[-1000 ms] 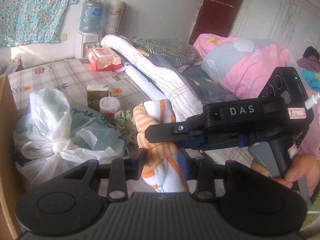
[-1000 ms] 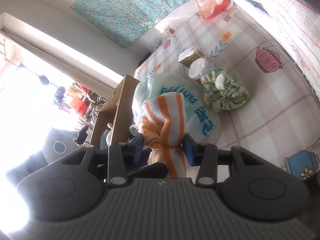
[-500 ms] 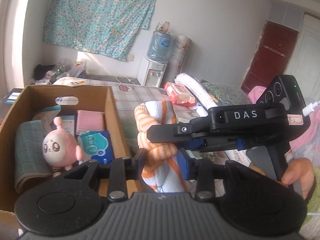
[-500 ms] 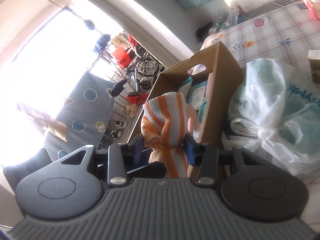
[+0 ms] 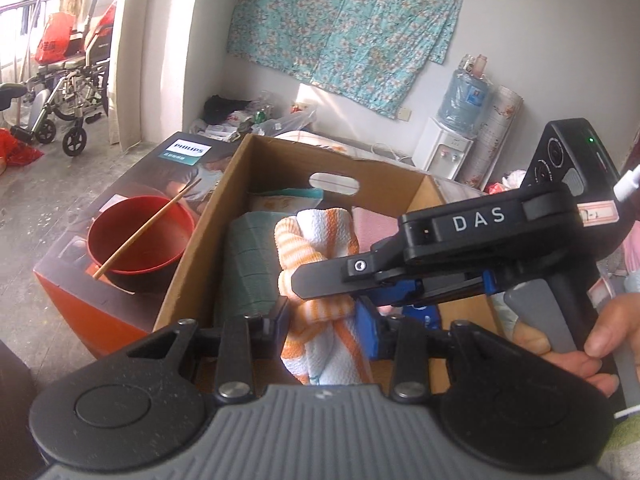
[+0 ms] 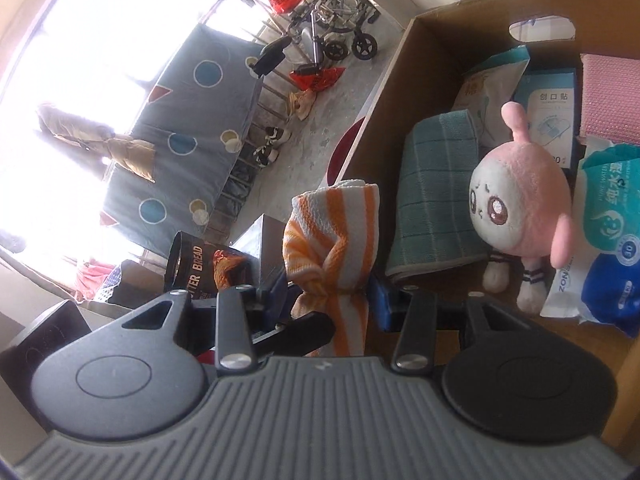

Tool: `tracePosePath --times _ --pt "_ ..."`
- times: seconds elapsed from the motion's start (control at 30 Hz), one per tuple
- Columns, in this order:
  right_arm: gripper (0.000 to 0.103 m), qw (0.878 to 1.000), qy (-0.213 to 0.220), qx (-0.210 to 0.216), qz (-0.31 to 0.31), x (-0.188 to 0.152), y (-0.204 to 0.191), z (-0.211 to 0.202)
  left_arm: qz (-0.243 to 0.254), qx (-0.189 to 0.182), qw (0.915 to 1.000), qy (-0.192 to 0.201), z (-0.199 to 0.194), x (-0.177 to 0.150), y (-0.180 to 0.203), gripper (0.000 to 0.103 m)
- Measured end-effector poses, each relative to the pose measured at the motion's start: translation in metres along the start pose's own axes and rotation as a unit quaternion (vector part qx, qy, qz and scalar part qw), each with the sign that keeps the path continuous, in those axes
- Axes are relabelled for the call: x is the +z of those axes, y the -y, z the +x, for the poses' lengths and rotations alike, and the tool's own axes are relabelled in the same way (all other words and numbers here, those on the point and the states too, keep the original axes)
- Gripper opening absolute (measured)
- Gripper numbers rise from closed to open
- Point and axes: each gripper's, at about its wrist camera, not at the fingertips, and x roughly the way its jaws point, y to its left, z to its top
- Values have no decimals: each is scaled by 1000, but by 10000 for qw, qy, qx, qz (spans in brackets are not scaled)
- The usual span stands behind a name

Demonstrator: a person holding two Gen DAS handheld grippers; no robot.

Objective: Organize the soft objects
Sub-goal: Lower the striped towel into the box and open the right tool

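Both grippers are shut on one rolled orange-and-white striped towel (image 5: 320, 264), also seen in the right wrist view (image 6: 336, 236). My left gripper (image 5: 324, 320) pinches its lower part; my right gripper (image 6: 330, 298) crosses it from the right, its black body (image 5: 480, 236) in the left wrist view. The towel hangs over the near left edge of an open cardboard box (image 5: 208, 216), whose wall also shows in the right wrist view (image 6: 404, 80). Inside lie a folded green towel (image 6: 436, 196), a pink plush toy (image 6: 520, 196), wipe packs (image 6: 612, 216) and a pink cloth (image 6: 612, 96).
A Philips carton (image 5: 132, 184) left of the box carries a red bowl (image 5: 136, 236) with a chopstick. A wheelchair (image 5: 68, 100) stands on the floor beyond. A water dispenser (image 5: 452, 140) stands by the far wall. A bread bag (image 6: 200, 264) sits low at left.
Both grippers have carried the towel leftward from above the bed to over the cardboard box. The box interior now fills both views.
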Motion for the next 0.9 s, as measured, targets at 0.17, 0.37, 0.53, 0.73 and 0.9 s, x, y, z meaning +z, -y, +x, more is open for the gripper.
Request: tracePosePath --times 0.17,0.37,0.53,0.73,0.9 --pt "43 9974 -466 -12 540 8 30 55 59 504 9984 -243 17 -4 -17 43" --pt "43 9903 -728 -11 1187 6 56 84 -29 564 9978 -347 23 -9 -27 45" --pt "43 9900 -578 137 1279 5 55 75 -91 594 9978 -279 21 -8 -28 51" --pt "49 9895 -197 503 1340 4 51 42 -10 465 9989 -111 9 -8 -16 68" --pt "54 9870 343 835 1333 -9 51 -12 34 166 9998 89 -4 -8 6 77"
